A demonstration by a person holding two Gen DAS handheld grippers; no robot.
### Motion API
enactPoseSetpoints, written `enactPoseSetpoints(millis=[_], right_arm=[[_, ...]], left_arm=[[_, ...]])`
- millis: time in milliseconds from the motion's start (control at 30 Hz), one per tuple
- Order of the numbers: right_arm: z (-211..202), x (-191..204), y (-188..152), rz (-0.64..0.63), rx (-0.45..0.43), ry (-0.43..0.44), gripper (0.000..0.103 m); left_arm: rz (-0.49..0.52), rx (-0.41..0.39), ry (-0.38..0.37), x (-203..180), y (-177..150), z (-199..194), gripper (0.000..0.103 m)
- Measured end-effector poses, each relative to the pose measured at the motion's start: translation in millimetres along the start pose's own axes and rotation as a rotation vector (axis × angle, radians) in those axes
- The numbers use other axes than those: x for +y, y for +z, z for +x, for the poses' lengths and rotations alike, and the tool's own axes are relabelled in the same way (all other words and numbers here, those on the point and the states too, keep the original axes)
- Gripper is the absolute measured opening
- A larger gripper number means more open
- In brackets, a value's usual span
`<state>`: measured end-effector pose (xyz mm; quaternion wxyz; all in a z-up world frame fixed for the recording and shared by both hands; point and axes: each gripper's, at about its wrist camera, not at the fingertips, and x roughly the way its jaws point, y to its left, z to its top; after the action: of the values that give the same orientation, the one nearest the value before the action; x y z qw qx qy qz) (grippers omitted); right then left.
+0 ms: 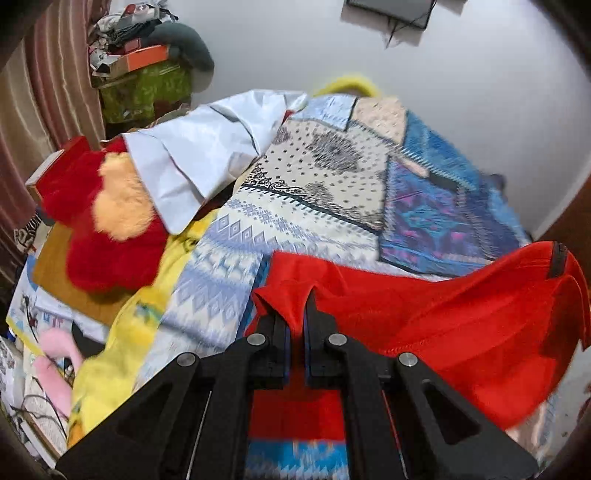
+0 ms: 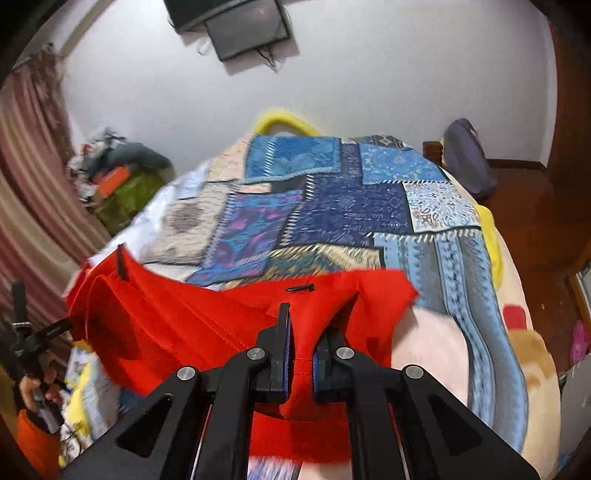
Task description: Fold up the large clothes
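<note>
A bed [image 2: 436,347] fills most of both views and is covered by one patchwork spread [image 2: 332,210] of blue, purple and cream panels. One red garment [image 2: 207,325] is seen stretched above the near part of the bed, spanning between the two tongs: in the right wrist view it runs from the near middle out to the left, and in the left wrist view [image 1: 461,317] from the near middle out to the right. A black strip on its far edge and a small black zipper pull [image 2: 301,288] can be made out on it.

On the left side of the bed one white sheet [image 1: 207,162], one red and peach plush cushion [image 1: 110,218] and one yellow blanket [image 1: 110,354] are seen. One dark screen [image 2: 247,31] is mounted on the far wall.

Two tongs are counted. The left tongs [image 1: 297,317] are clenched on a corner of the red garment, the cloth being pinched between the black fingers and bunched up just beyond them. The right tongs [image 2: 301,332] are likewise clenched on the garment, a fold of red cloth being pressed between the blue-padded fingers. At the far left of the right wrist view a hand [image 2: 35,391] is seen gripping the handle of the other tool.
</note>
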<state>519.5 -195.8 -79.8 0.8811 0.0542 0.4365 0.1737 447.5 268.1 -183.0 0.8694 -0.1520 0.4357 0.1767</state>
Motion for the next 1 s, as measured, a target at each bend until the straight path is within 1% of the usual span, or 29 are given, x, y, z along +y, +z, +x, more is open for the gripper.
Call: enactPoseSetpoints(millis=[67, 133, 200, 267, 300, 367, 433, 467, 500, 533, 567, 600, 633, 667, 733, 767, 833, 900, 967, 1000], right_arm=[[39, -7, 12, 0.013, 0.032, -0.036, 0.006], [75, -23, 16, 0.053, 0.068, -0.056, 0.006], [104, -43, 17, 0.111, 0.122, -0.027, 0.006], [116, -60, 19, 0.157, 0.145, 0.039, 0.006], [117, -69, 21, 0.171, 0.155, 0.086, 0.006], [114, -77, 24, 0.176, 0.172, 0.147, 0.007], [106, -83, 29, 0.155, 0.184, 0.173, 0.010], [101, -84, 31, 0.139, 0.180, 0.163, 0.011], [94, -84, 32, 0.121, 0.166, 0.145, 0.013], [81, -86, 36, 0.089, 0.122, 0.051, 0.013], [69, -88, 40, 0.057, 0.067, -0.119, 0.013], [53, -95, 47, 0.027, -0.009, -0.306, 0.013], [43, -102, 51, 0.030, -0.038, -0.334, 0.013], [33, -113, 55, 0.054, -0.041, -0.323, 0.013], [16, -133, 57, 0.115, -0.010, -0.243, 0.013], [7, -137, 55, 0.122, -0.002, -0.210, 0.013], [-8, -136, 46, 0.089, -0.003, -0.197, 0.013], [-16, -126, 38, 0.047, -0.004, -0.178, 0.013], [-20, -112, 28, 0.009, 0.005, -0.145, 0.013], [-20, -102, 21, -0.013, 0.010, -0.129, 0.013]], left_arm=[[0.023, 0.028, 0.055, -6, 4, 34, 0.006], [-0.015, 0.102, 0.055, -3, 5, 71, 0.006], [-0.047, 0.143, 0.061, 3, 3, 98, 0.007], [-0.041, 0.143, 0.078, 4, 0, 108, 0.008], [-0.034, 0.141, 0.087, 4, -1, 111, 0.008], [-0.019, 0.143, 0.100, 2, -3, 113, 0.008], [0.016, 0.147, 0.126, -2, -3, 113, 0.010], [0.029, 0.152, 0.138, -4, -3, 113, 0.011], [0.035, 0.157, 0.155, -4, -3, 115, 0.011], [0.041, 0.170, 0.181, -4, -3, 116, 0.011], [0.046, 0.180, 0.197, -5, -4, 118, 0.011], [0.053, 0.182, 0.204, -6, -3, 117, 0.011], [0.065, 0.178, 0.210, -10, -2, 117, 0.011], [0.088, 0.168, 0.215, -14, -1, 112, 0.011], [0.131, 0.145, 0.201, -21, 3, 96, 0.012], [0.145, 0.136, 0.183, -24, 6, 85, 0.016], [0.158, 0.106, 0.148, -26, 12, 60, 0.027], [0.169, 0.054, 0.149, -27, 17, 35, 0.055], [0.194, -0.009, 0.148, -31, 19, 9, 0.067], [0.209, -0.032, 0.145, -33, 18, -3, 0.070]])
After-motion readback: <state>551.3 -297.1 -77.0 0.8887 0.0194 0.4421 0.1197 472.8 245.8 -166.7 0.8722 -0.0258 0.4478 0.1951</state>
